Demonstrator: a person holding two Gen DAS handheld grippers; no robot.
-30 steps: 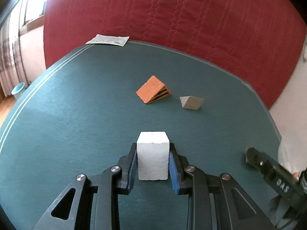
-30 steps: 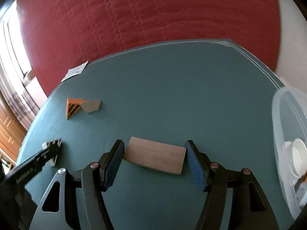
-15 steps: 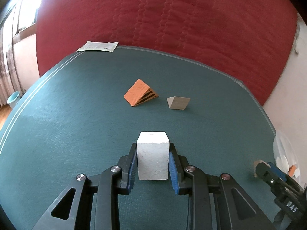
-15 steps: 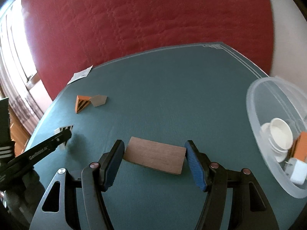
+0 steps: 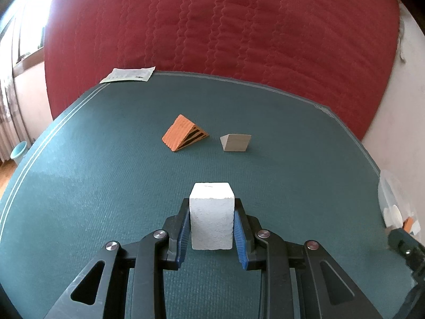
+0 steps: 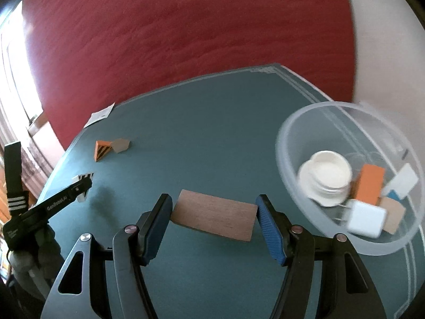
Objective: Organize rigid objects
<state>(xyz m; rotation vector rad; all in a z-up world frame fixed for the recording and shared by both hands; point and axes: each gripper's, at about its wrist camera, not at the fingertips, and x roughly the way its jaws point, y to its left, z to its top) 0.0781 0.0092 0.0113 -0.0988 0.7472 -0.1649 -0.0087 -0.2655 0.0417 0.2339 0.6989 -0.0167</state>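
Note:
My left gripper (image 5: 212, 207) is shut on a white rough block (image 5: 211, 219) and holds it above the green mat (image 5: 106, 159). My right gripper (image 6: 213, 207) is shut on a flat brown wooden board (image 6: 213, 217), gripped at both ends. A clear plastic bowl (image 6: 292, 196) at the right holds white dishes (image 6: 326, 180), an orange block (image 6: 368, 184) and several small blocks. An orange striped wedge (image 5: 183, 132) and a beige wedge (image 5: 236, 142) lie on the mat ahead; both also show in the right wrist view, orange (image 6: 102, 150) and beige (image 6: 120, 145). The left gripper also shows in the right wrist view (image 6: 79, 186).
A paper sheet (image 5: 128, 74) lies at the mat's far left corner. A red quilted backdrop (image 5: 239, 26) rises behind the mat. The bowl's edge (image 5: 390, 199) shows at the right of the left wrist view, with the right gripper's tip (image 5: 403, 244) below it.
Both grippers have swung to the right with their loads. The clear bowl has come well into the right wrist view. The wedges have shifted left in both views.

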